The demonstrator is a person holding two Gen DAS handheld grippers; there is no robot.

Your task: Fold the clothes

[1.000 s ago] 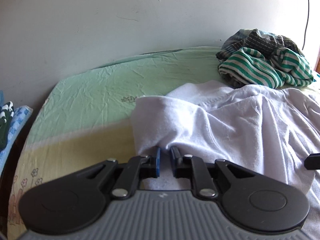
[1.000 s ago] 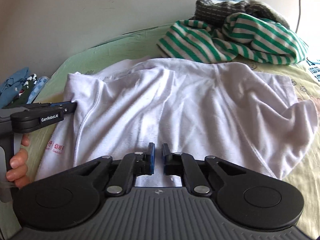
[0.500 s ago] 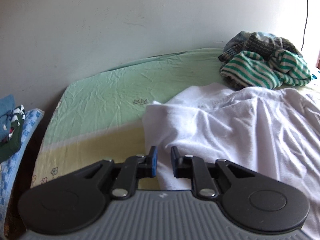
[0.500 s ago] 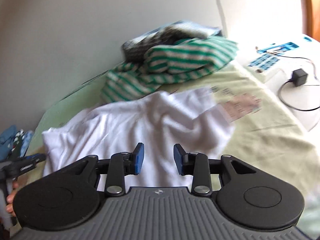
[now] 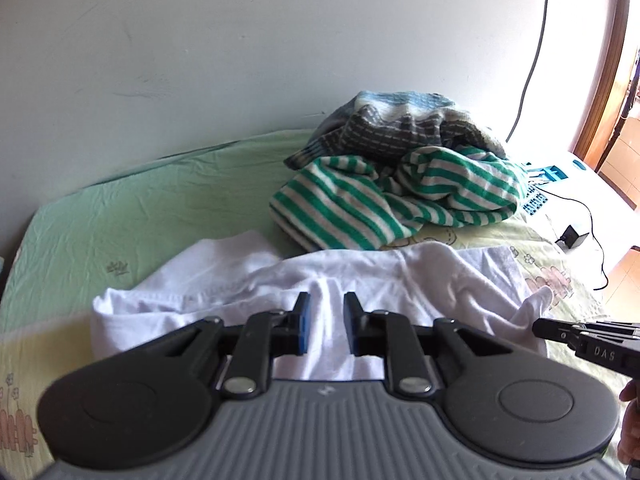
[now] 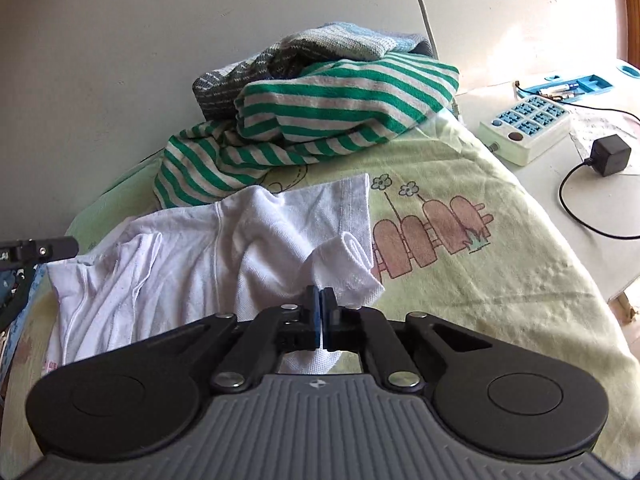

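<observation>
A crumpled white shirt (image 5: 400, 276) lies spread across the bed sheet (image 5: 140, 208). My left gripper (image 5: 324, 312) hovers over the shirt's near left part. A narrow gap stands between its blue pads, the cloth shows through that gap, and nothing is pinched. In the right wrist view the shirt (image 6: 200, 264) runs from the left edge to the centre. My right gripper (image 6: 321, 300) is shut on the shirt's near right corner, and the fabric continues beneath the pads. The left wrist view shows the right gripper (image 5: 538, 328) at that same corner.
A green-and-white striped garment (image 5: 400, 200) and a grey knit one (image 5: 400, 128) are piled at the back by the wall. A white table at the right carries a blue-keyed device (image 6: 528, 128), a black charger (image 6: 612, 156) and a cable. A hand (image 5: 630, 420) shows at the right edge.
My right gripper opened, swung right to the shirt's corner and shut on it. My left gripper rose and shifted right along the shirt, and its narrow gap stayed much the same.
</observation>
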